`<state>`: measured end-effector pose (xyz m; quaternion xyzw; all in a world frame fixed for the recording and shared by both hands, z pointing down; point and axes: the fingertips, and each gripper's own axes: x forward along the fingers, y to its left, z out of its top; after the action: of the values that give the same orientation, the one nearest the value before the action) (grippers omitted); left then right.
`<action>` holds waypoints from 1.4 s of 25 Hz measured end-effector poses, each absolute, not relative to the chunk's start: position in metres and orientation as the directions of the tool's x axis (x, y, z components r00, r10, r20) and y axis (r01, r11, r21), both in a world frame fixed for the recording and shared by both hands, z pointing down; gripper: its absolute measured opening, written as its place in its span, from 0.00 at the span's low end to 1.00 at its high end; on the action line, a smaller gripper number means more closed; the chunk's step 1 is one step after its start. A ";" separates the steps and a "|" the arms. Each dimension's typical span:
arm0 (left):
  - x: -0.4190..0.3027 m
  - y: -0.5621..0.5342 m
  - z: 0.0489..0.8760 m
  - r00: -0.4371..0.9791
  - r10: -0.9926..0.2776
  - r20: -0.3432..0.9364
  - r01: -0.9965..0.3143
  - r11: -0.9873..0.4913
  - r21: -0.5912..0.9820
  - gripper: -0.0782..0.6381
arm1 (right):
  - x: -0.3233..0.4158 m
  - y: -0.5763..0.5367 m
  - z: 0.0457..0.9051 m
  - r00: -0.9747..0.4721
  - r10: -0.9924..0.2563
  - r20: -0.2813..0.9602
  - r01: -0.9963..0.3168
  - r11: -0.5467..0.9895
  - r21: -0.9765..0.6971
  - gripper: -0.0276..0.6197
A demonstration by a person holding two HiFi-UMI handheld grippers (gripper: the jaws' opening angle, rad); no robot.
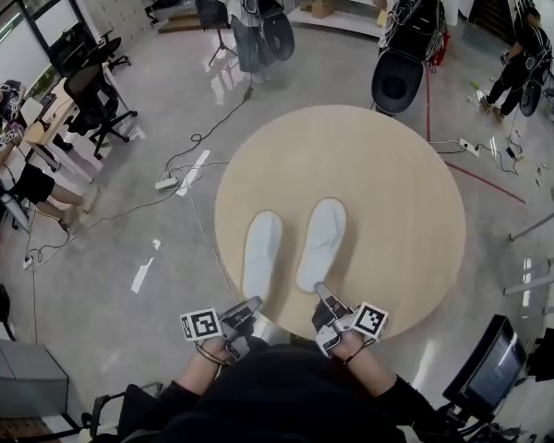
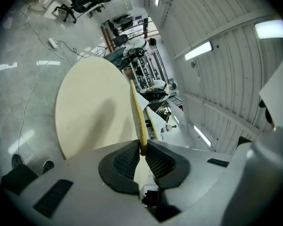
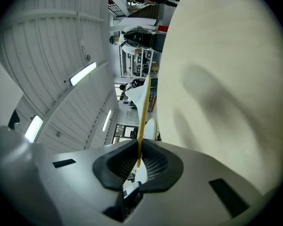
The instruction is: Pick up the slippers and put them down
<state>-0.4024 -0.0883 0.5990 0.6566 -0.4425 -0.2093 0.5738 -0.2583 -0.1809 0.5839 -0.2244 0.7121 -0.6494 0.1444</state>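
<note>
Two pale slippers side by side over the near half of the round wooden table (image 1: 397,201), toes pointing away from the wearer, heels at the near rim. Left slipper (image 1: 261,252) pinched at the heel end by left gripper (image 1: 249,305); right slipper (image 1: 321,243) pinched at the heel end by right gripper (image 1: 323,293).

Left gripper view: jaws nearly together, clamped on the thin yellowish edge of the left slipper (image 2: 137,112), seen edge-on and running straight out from the black ribbed pads (image 2: 125,161) of the left gripper (image 2: 142,152). Shadow on the tabletop (image 2: 89,107) well apart from the sole, so apparently lifted clear of the wood. Second thin yellowish edge just beside it, likely the other slipper.

Right gripper view: same narrow clamp, right slipper (image 3: 143,107) edge-on between the pads of the right gripper (image 3: 138,160), soft shadow on the tabletop (image 3: 226,79) to one side.

Marker cube (image 1: 200,324) on the left gripper, another (image 1: 370,320) on the right, both at the table's near edge, hands just behind them.

Around the table: grey floor (image 1: 120,247) with cables (image 1: 194,141) and a power strip (image 1: 166,183), office chairs (image 1: 92,100) at upper left, people with backpacks (image 1: 254,7) at the far side, a monitor (image 1: 489,372) at lower right.
</note>
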 end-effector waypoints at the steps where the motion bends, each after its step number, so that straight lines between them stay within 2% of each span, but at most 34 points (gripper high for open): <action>1: -0.403 -0.093 0.604 0.539 -0.806 0.244 -0.345 0.053 0.937 0.18 | -0.255 -0.180 0.589 -0.842 -0.529 0.104 -0.142 0.032 -0.989 0.10; 9: -0.407 -0.123 0.633 0.670 -0.682 0.294 -0.335 0.076 0.939 0.18 | -0.251 -0.178 0.618 -0.747 -0.636 0.194 -0.199 -0.064 -0.978 0.10; 20: -0.481 -0.093 0.682 0.766 -0.556 0.322 -0.302 0.131 0.944 0.18 | -0.371 -0.132 0.671 -0.709 -0.616 0.344 -0.319 -0.155 -0.935 0.10; 27: -0.489 -0.080 0.717 0.818 -0.430 0.382 -0.358 0.138 0.923 0.18 | -0.365 -0.100 0.705 -0.609 -0.646 0.460 -0.406 -0.245 -0.881 0.10; 35: -0.480 -0.061 0.735 0.850 -0.324 0.416 -0.402 0.112 0.909 0.18 | -0.373 -0.075 0.731 -0.536 -0.675 0.507 -0.453 -0.277 -0.848 0.10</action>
<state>-0.4798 -0.0607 0.7354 0.6658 -0.2728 0.0280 0.6939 -0.3728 -0.0749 0.7313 -0.4737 0.5952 -0.6434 0.0864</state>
